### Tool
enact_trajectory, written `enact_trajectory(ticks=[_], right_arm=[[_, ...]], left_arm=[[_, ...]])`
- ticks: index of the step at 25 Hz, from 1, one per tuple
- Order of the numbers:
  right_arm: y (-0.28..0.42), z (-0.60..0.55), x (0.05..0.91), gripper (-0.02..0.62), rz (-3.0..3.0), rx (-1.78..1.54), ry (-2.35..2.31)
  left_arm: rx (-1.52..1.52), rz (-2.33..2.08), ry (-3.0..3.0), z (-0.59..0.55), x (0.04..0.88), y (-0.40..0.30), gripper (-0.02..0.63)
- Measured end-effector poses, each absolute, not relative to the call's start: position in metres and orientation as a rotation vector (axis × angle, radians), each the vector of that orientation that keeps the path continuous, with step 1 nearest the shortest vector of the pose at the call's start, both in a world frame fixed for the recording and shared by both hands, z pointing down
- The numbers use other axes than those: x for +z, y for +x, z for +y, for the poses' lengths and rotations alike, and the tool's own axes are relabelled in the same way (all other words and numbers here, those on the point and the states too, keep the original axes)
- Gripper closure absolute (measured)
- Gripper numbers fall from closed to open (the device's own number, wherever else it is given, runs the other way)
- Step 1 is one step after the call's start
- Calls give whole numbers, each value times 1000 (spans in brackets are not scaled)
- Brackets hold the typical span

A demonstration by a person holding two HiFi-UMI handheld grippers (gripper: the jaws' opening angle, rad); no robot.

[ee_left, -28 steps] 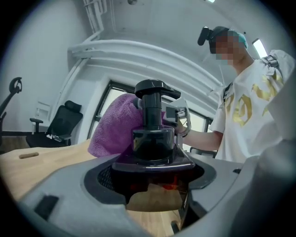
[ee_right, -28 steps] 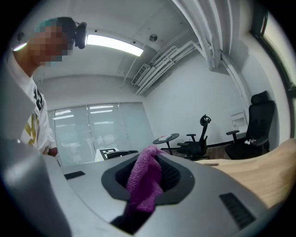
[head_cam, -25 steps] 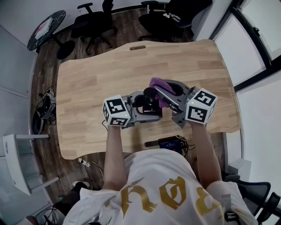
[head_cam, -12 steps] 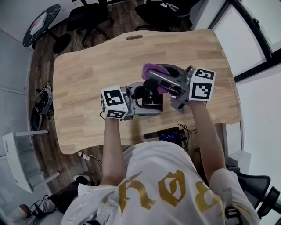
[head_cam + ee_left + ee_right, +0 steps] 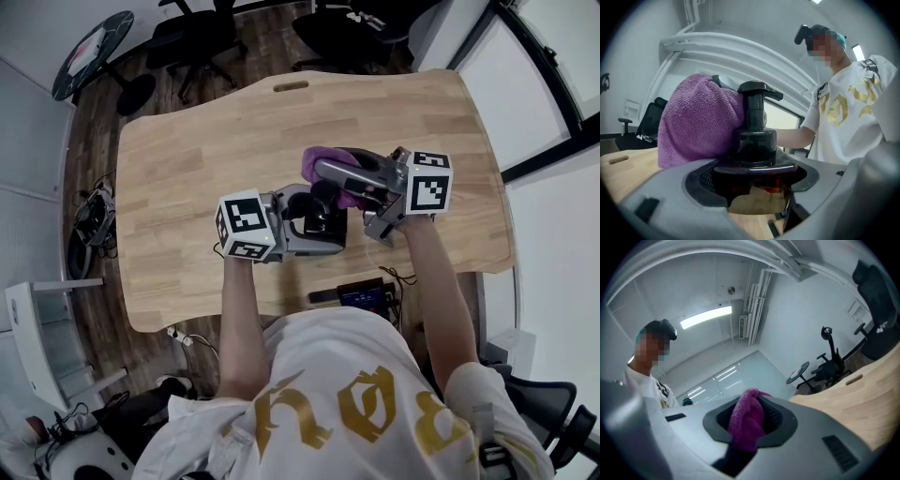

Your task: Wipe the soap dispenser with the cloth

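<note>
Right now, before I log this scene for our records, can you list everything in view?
soap dispenser: one, dark with a black pump, between the left gripper's jaws above the table
cloth: one, purple, against the dispenser's pump
table: one, light wood, under both grippers
office chairs: at least two, black, beyond the table's far edge
round side table: one, dark, on the floor at far left
small device: one, black with cables, at the table's near edge
left gripper: one, grey, shut on the soap dispenser
right gripper: one, grey, shut on the cloth
shirt: one, white with gold print, bottom of the head view
</note>
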State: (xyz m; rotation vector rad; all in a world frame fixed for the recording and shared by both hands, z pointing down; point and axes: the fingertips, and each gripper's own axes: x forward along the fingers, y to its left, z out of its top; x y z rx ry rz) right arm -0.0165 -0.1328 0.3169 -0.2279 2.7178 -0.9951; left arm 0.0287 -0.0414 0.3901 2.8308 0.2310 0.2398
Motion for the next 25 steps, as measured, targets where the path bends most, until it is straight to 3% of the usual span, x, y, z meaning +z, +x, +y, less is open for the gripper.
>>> enact_trajectory(ticks=[11, 25], right_arm=[[-3, -107, 306, 535, 2735, -745, -456], [0, -102, 350, 535, 2664, -884, -570]], left_arm=[[31, 43, 2798, -69, 390, 6, 247], [-126, -177, 2826, -93, 368, -23, 247]])
